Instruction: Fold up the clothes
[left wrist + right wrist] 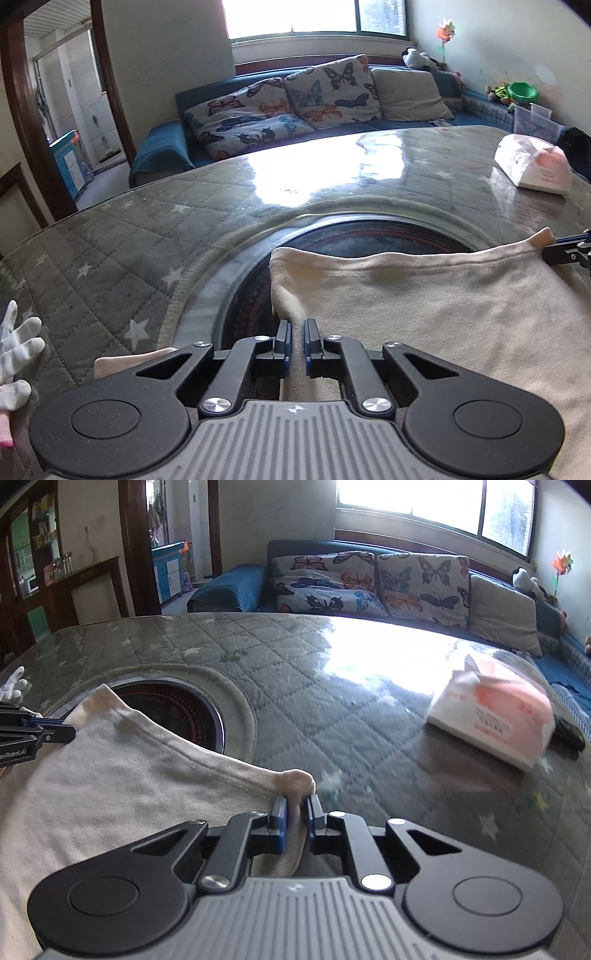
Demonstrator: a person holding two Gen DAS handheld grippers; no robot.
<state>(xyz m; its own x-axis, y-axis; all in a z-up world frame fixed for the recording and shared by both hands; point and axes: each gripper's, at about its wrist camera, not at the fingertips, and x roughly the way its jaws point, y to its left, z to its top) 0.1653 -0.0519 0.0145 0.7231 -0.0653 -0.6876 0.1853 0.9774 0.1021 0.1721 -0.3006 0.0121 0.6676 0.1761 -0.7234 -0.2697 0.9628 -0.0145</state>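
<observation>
The left gripper (pixel 297 325) and right gripper (pixel 297 800) are each pinching a corner of the cream knit garment (pixel 424 306) (hem stretched between them) above the quilted grey star-patterned table (pixel 110 236).

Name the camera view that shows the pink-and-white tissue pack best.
The right wrist view: the pink-and-white tissue pack lies whole on the quilted grey table cover, though blurred. The left wrist view shows it smaller, at the right edge.
</observation>
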